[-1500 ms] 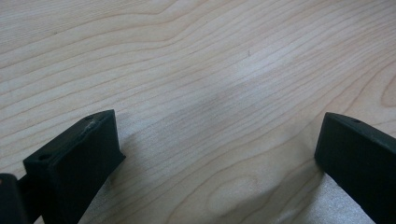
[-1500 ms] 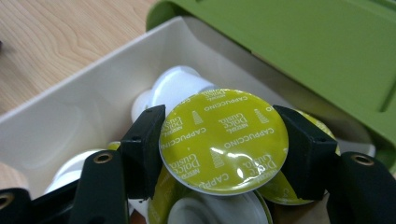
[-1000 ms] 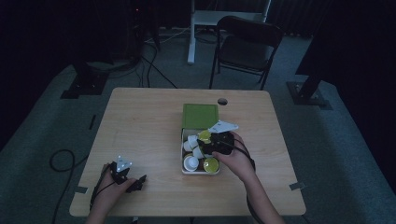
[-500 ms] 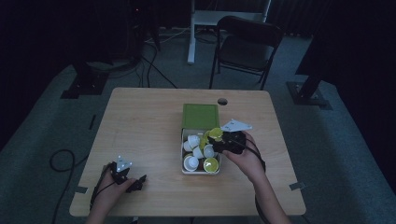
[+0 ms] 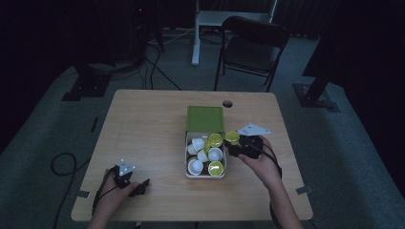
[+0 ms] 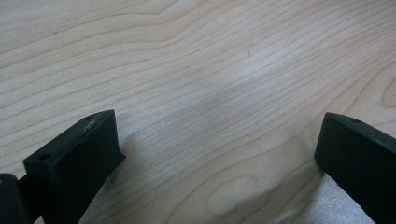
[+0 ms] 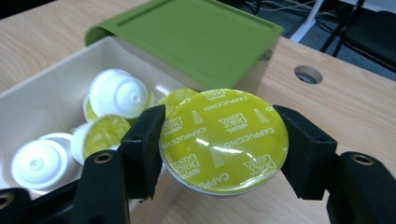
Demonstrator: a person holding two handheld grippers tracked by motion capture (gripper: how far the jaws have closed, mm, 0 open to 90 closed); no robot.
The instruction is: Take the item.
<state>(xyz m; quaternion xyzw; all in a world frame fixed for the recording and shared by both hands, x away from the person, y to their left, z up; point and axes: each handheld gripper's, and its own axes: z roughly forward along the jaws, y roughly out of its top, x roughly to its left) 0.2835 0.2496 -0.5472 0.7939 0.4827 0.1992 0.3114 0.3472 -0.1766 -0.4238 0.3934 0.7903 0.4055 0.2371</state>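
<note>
Work in hand: coffee capsules are being handled at a white box (image 5: pixel 188 171) with a green lid (image 5: pixel 205 118) slid back over its far end; whether capsules go in or come out cannot be told from these views.
Held item: one yellow-lidded capsule (image 7: pixel 224 140), marked cappuccino, is clamped across its rim, foil face toward the camera.
Capsule position: it is carried in the air just beside the box's right wall, near the lid, clear of the surface (image 5: pixel 143 124).
Right gripper (image 7: pixel 224 144): jaws closed onto the capsule, one on each side of the rim.
Left gripper (image 6: pixel 215 154): jaws set wide apart with nothing between them, resting low over bare wood at the near left corner, well apart from the box.
Progress: judged part-way; one capsule is in hand and several remain in the box (image 7: pixel 70 135), some foil up, some white base up.
Remaining: judged to be the placing of the held capsule and the handling of the rest.
Surface: pale wood grain, with a round cable hole (image 5: pixel 227 103) beyond the lid.
Room: dim, with grey carpet, a folding chair (image 5: pixel 253 47) behind the surface, and cables on the floor.
</note>
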